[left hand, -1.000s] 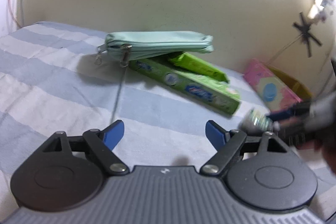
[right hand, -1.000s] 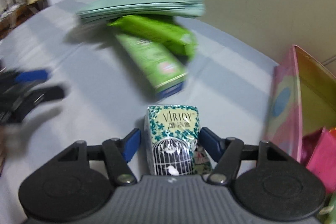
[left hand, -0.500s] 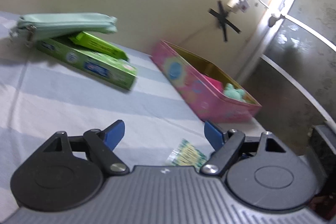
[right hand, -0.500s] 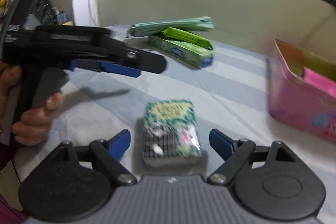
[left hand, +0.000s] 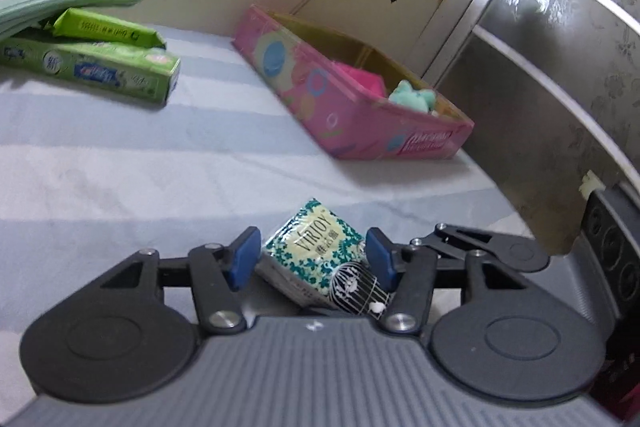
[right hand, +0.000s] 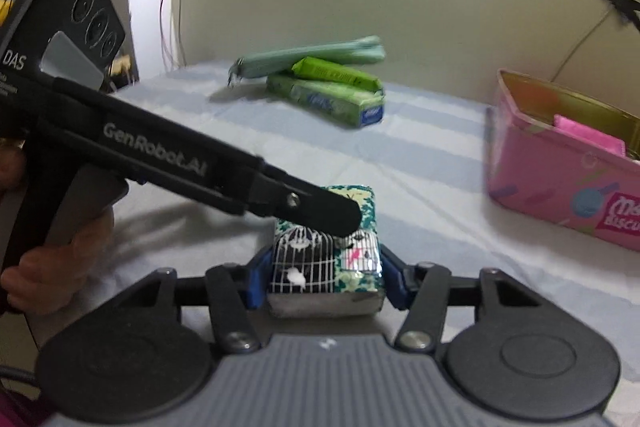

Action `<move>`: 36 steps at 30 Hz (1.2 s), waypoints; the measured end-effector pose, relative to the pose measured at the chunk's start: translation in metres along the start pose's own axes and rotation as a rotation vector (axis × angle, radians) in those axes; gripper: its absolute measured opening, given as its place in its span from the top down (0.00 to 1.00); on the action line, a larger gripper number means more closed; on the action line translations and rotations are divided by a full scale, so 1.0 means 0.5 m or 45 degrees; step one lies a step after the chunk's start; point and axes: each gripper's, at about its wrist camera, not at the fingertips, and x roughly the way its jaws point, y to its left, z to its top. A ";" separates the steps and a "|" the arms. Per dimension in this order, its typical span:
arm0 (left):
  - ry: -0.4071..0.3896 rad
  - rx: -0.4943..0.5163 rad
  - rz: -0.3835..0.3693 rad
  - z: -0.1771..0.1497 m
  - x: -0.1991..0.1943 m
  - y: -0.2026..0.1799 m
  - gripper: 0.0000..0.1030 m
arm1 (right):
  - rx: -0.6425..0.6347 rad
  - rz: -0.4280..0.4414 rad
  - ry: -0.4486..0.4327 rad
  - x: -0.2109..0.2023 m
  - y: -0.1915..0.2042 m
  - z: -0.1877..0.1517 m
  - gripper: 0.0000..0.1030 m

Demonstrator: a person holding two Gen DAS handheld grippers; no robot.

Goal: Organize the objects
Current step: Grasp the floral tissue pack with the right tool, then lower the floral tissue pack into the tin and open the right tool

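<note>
Tissue pack [right hand: 326,259] now pinched by both closing grippers: right gripper [right hand: 322,277] re-clamped, left gripper [left hand: 312,259] newly arrived. Handover likely, then pink box [left hand: 352,107].

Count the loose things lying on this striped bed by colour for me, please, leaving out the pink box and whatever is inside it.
Mint green: 1, the zip pouch
Bright green: 2, the long carton and the flat packet on it
Teal and cream patterned: 1, the tissue pack
Total: 4
</note>
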 end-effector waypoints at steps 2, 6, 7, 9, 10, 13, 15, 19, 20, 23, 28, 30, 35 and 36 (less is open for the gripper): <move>-0.034 0.003 -0.019 0.028 -0.001 -0.013 0.42 | 0.025 -0.005 -0.056 -0.015 -0.020 0.014 0.48; -0.113 0.069 -0.017 0.108 0.017 -0.066 0.42 | 0.013 -0.083 -0.196 -0.045 -0.067 0.062 0.48; -0.132 0.090 -0.006 0.132 0.027 -0.080 0.42 | 0.014 -0.101 -0.223 -0.046 -0.082 0.076 0.48; -0.172 0.144 0.011 0.176 0.053 -0.108 0.42 | 0.024 -0.145 -0.283 -0.047 -0.118 0.105 0.48; -0.192 0.172 0.020 0.197 0.069 -0.120 0.42 | 0.032 -0.163 -0.309 -0.046 -0.139 0.118 0.48; -0.215 0.202 0.037 0.250 0.134 -0.140 0.42 | 0.072 -0.210 -0.347 -0.029 -0.200 0.144 0.48; -0.204 0.201 0.050 0.270 0.172 -0.141 0.42 | 0.093 -0.239 -0.345 -0.006 -0.236 0.152 0.48; -0.158 0.188 0.097 0.294 0.252 -0.137 0.42 | 0.159 -0.272 -0.306 0.053 -0.297 0.152 0.48; -0.151 0.190 0.112 0.296 0.267 -0.136 0.42 | 0.176 -0.274 -0.300 0.067 -0.309 0.149 0.48; -0.122 0.188 0.135 0.294 0.296 -0.132 0.37 | 0.234 -0.280 -0.287 0.098 -0.331 0.140 0.44; -0.097 0.189 0.168 0.276 0.317 -0.130 0.33 | 0.262 -0.286 -0.281 0.106 -0.346 0.128 0.38; -0.112 0.171 0.174 0.274 0.306 -0.130 0.33 | 0.273 -0.292 -0.304 0.100 -0.349 0.128 0.36; -0.232 0.184 0.210 0.275 0.214 -0.132 0.32 | 0.269 -0.287 -0.355 0.073 -0.328 0.135 0.36; -0.263 0.186 0.224 0.272 0.186 -0.128 0.28 | 0.258 -0.286 -0.365 0.066 -0.319 0.136 0.36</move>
